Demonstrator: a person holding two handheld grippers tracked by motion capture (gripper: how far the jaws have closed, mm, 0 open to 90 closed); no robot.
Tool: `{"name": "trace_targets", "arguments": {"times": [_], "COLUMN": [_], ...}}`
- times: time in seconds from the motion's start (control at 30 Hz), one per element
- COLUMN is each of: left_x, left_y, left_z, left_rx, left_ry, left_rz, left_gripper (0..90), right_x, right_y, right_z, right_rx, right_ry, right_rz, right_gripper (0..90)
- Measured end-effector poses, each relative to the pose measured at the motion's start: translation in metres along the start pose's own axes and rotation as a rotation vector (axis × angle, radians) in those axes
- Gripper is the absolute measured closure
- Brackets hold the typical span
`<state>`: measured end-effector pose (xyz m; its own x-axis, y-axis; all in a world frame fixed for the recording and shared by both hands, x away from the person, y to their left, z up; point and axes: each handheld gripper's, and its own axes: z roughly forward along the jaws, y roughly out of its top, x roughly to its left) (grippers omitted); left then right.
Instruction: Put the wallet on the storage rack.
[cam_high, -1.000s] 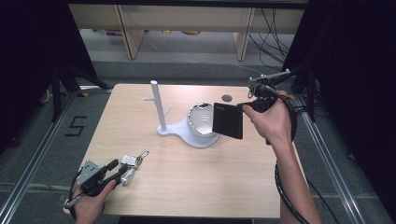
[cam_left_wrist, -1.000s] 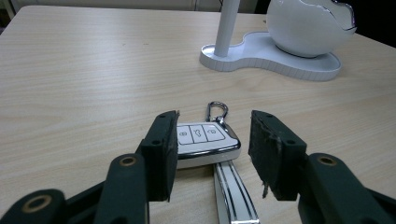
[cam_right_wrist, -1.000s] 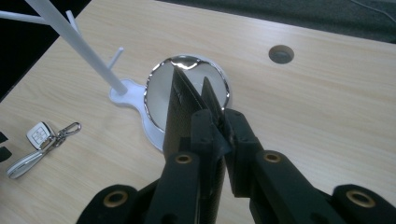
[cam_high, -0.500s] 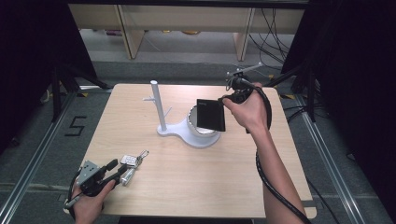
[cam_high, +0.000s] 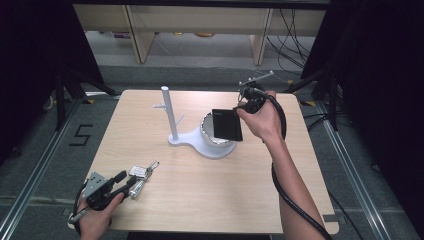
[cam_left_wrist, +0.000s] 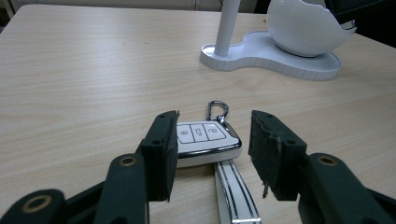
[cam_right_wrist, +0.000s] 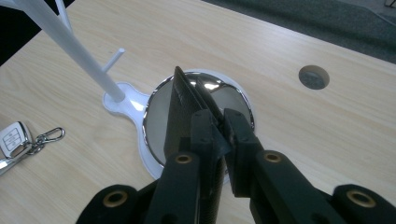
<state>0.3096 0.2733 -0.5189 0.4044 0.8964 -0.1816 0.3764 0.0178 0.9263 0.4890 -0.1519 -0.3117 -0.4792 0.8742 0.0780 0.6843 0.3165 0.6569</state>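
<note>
A black wallet (cam_high: 227, 124) hangs edge-down over the white bowl (cam_high: 209, 136) of a stand, with my right gripper (cam_high: 241, 108) shut on its top edge. In the right gripper view the wallet (cam_right_wrist: 180, 109) sits above the bowl's chrome inside (cam_right_wrist: 231, 95), clamped by my right gripper (cam_right_wrist: 217, 120). Whether the wallet touches the bowl I cannot tell. At the table's front left my left gripper (cam_high: 127, 181) stands open on either side of a white car key fob (cam_high: 138, 172). In the left gripper view the fob (cam_left_wrist: 205, 135) lies flat beside my left gripper (cam_left_wrist: 214, 130), touching its left jaw.
The stand's white post (cam_high: 168, 111) with short pegs rises left of the bowl. A carabiner ring (cam_left_wrist: 217, 108) and a metal strip (cam_left_wrist: 236, 193) are attached to the fob. A round hole (cam_right_wrist: 313, 77) is in the tabletop beyond the bowl. Shelves and cables lie behind the table.
My right gripper has carried the wallet leftward from the table's right side until it is over the bowl. The left gripper and the key fob have stayed put.
</note>
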Motion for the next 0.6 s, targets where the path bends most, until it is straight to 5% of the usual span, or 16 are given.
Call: {"name": "trace_targets", "arguments": {"times": [0.6], "left_x": [0.0005], "left_y": [-0.0003], "left_z": [-0.0001], "left_rx": [-0.001], "left_ry": [0.000], "left_rz": [-0.001], "left_gripper": [51.8], "right_x": [0.0067], "right_y": [-0.0019], "right_z": [0.0062], "right_rx": [0.019], "right_ry": [0.029], "right_rz": [-0.057], "right_gripper": [84.1]}}
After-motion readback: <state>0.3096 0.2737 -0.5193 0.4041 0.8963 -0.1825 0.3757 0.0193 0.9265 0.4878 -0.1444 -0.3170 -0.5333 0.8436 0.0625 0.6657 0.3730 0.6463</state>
